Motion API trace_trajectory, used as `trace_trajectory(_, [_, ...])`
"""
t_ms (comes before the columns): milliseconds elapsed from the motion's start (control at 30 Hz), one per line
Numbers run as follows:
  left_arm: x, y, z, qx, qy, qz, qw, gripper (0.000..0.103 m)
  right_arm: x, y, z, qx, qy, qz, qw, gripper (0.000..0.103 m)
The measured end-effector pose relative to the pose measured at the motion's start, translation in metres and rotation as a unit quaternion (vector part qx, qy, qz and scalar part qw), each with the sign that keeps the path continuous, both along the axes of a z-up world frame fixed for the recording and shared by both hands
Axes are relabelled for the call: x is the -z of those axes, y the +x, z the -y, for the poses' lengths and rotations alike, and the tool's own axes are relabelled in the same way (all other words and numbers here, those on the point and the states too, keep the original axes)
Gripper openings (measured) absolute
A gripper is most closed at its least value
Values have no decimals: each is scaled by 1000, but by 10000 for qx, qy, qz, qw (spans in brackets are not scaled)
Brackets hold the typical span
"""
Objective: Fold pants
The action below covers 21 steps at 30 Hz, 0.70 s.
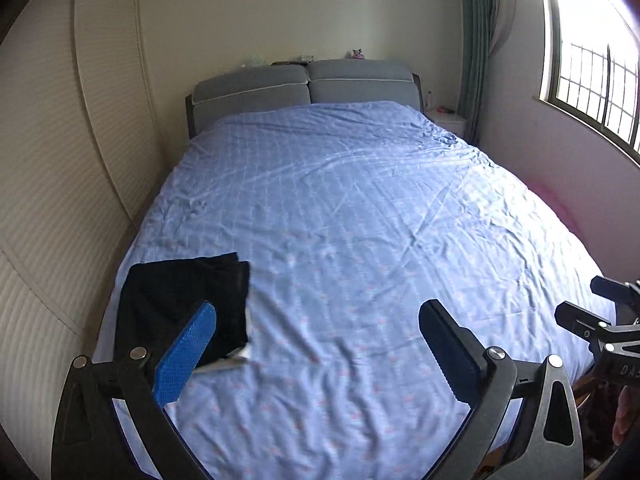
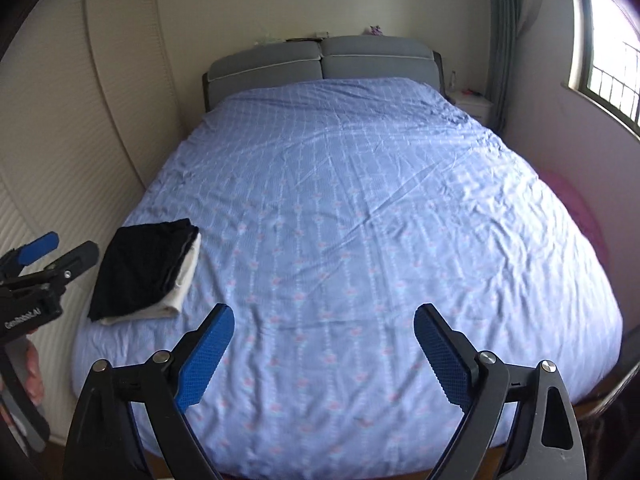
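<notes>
Two handheld grippers hover above the foot of a double bed (image 2: 360, 208) spread with a pale blue patterned cover. The left gripper (image 1: 318, 334) stands with its blue-padded fingers (image 1: 188, 356) spread wide and nothing between them; the right gripper (image 2: 324, 338) is likewise wide apart and holding nothing.

The pants (image 2: 144, 268), black and folded into a compact stack, lie on the cover near the bed's lower left corner, close to the left edge. They rest on top of a folded white garment (image 2: 182, 284) whose edge shows along their right and near sides. In the left wrist view the same dark stack (image 1: 184, 300) sits just beyond the left finger's tip, partly hidden behind it; whether the finger touches the cloth cannot be told.

Each tool appears in the other's camera: the left gripper (image 2: 44, 264) at the left margin of the right wrist view, beside the stack, with a hand (image 2: 34, 376) partly visible under it; the right gripper (image 1: 600, 320) at the right margin of the left wrist view.

At the head of the bed stands a grey padded headboard (image 2: 324, 62). A ribbed cream wardrobe (image 2: 60, 120) lines the left wall, and a barred window (image 1: 592, 68) with a green curtain (image 1: 476, 40) lights the right side. A white nightstand (image 2: 474, 106) sits in the far right corner.
</notes>
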State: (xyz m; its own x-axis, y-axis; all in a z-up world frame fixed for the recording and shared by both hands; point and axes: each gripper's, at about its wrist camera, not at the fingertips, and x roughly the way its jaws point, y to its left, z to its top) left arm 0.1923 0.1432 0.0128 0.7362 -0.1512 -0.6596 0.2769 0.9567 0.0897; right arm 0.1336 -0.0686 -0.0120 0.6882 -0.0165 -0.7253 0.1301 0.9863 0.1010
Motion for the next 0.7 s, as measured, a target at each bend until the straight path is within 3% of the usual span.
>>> trace_trajectory(333, [-14,-52,78,0,22,96,10000,103,-18,-39,72,-172,-21,169,9997,92])
trace_trajectory(700, [-27,-70,95,-40,-159,119,9998,103,-34,-59,94,-156,45,362,9992,92])
